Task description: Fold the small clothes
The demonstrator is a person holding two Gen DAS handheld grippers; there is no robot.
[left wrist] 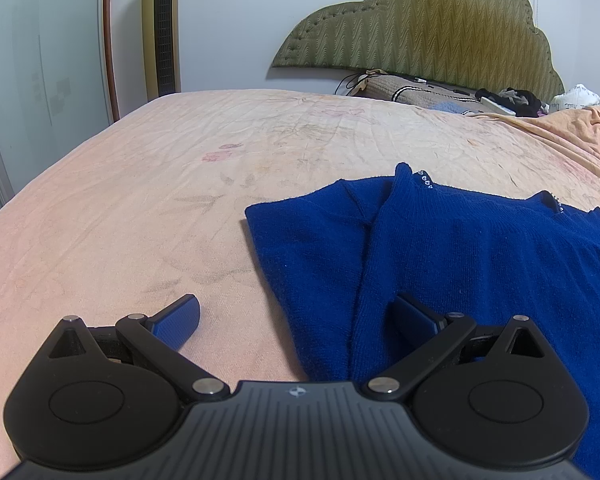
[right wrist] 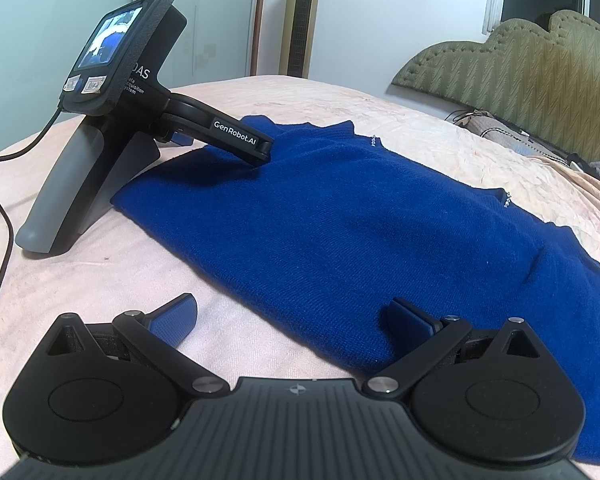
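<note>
One knitted blue sweater [right wrist: 340,220], rumpled peach bedsheet [left wrist: 160,200]

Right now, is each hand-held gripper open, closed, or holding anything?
Left hand-held gripper: open, holding nothing, at the blue sweater.
Right hand-held gripper: open, holding nothing.

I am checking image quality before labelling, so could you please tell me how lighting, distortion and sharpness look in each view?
Left wrist view: even indoor light, no glare; fisheye bends the bed edge; sweater knit sharp, dark corner at top right. Right wrist view: same soft light; the left gripper has its small screen overexposed; dark vignette in the corners.
</note>
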